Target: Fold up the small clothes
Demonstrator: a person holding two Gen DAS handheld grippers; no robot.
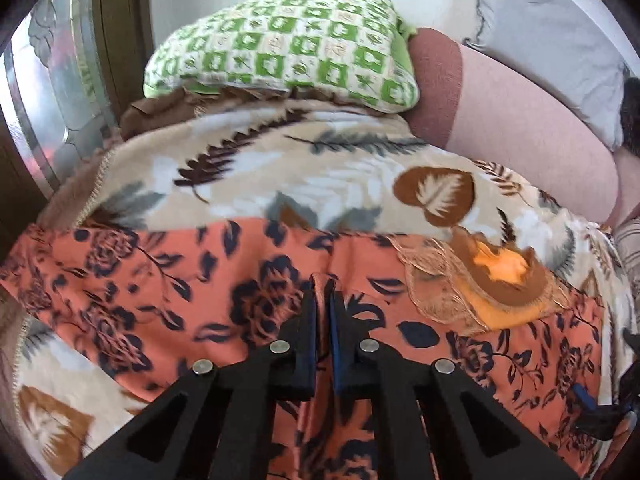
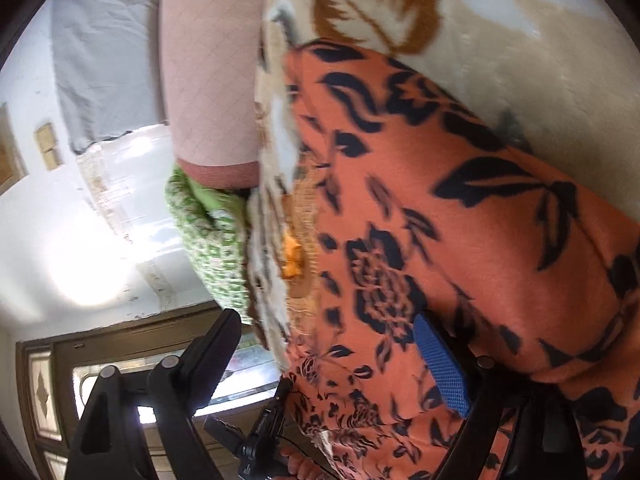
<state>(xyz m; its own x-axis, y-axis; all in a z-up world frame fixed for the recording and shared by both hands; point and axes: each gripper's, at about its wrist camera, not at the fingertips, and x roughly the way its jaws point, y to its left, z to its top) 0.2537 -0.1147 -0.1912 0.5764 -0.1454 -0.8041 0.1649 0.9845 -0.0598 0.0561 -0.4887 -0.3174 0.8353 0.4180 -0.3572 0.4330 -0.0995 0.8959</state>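
An orange garment with dark navy flowers (image 1: 168,280) lies spread on a leaf-patterned blanket (image 1: 328,160). It has an orange and brown embroidered neck patch (image 1: 492,284). My left gripper (image 1: 323,296) is shut on a pinched ridge of this garment near its middle. In the right wrist view the same garment (image 2: 460,216) fills the right side, seen rotated. My right gripper (image 2: 328,324) is open: its left finger (image 2: 218,344) hangs free in the air and its blue-padded right finger (image 2: 440,364) rests against the cloth. The right gripper shows at the left wrist view's right edge (image 1: 600,404).
A green and white checked pillow (image 1: 288,44) and a pink bolster (image 1: 516,120) lie at the blanket's far end. A grey sheet (image 1: 552,40) is behind them. A wooden door with glass panes (image 2: 60,392) stands beyond the bed edge.
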